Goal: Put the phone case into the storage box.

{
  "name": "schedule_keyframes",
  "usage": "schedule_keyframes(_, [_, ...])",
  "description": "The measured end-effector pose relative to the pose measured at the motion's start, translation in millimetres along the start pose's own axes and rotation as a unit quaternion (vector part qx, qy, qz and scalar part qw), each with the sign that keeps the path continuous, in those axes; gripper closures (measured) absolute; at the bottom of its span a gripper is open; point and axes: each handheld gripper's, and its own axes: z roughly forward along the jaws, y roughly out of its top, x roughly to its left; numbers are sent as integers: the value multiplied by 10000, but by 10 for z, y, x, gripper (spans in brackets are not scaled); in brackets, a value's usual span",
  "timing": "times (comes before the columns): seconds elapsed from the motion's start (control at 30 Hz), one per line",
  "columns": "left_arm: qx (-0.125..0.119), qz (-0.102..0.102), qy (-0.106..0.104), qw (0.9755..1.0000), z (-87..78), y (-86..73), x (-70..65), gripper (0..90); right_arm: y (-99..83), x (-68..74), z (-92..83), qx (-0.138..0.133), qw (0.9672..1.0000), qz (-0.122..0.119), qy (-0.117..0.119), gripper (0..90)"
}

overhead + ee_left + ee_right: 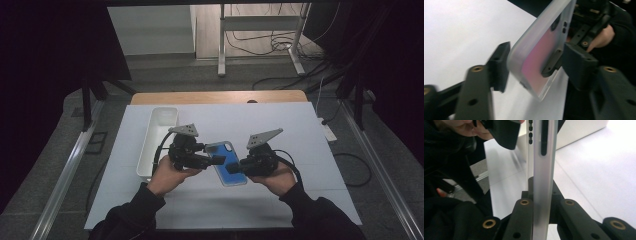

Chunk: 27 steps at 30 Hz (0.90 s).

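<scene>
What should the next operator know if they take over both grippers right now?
Right gripper: shut on the phone case, gripping its edge and holding it above the table.
Left gripper: jaws open on either side of the case's far end, one pad apart from it.
White bin: on the table's left, apparently with nothing in it.
Done: case lifted, carried by the right gripper.
Left: probably placing the case, perhaps in the bin.

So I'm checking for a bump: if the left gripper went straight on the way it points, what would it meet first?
Most likely the phone case, already between the left gripper's open fingers. Beyond it sits the right gripper, shut on the case's far side. Depth is hard to judge.
</scene>
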Motion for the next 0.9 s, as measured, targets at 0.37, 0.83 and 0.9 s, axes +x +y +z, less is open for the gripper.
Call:
schedule_keyframes(0.37, [-123,-82,614,9980,-41,-10,27,58,-1,17,-66,-189,9976,-92,-658,852])
schedule_keyframes(0.83, [57,-178,964,9952,-23,-39,49,1,-9,21,-89,-291,9956,-92,-888,852])
schedule_keyframes(0.9, [88,-171,1011,9947,-17,-36,39,4,-10,23,-89,-304,9953,-83,-914,852])
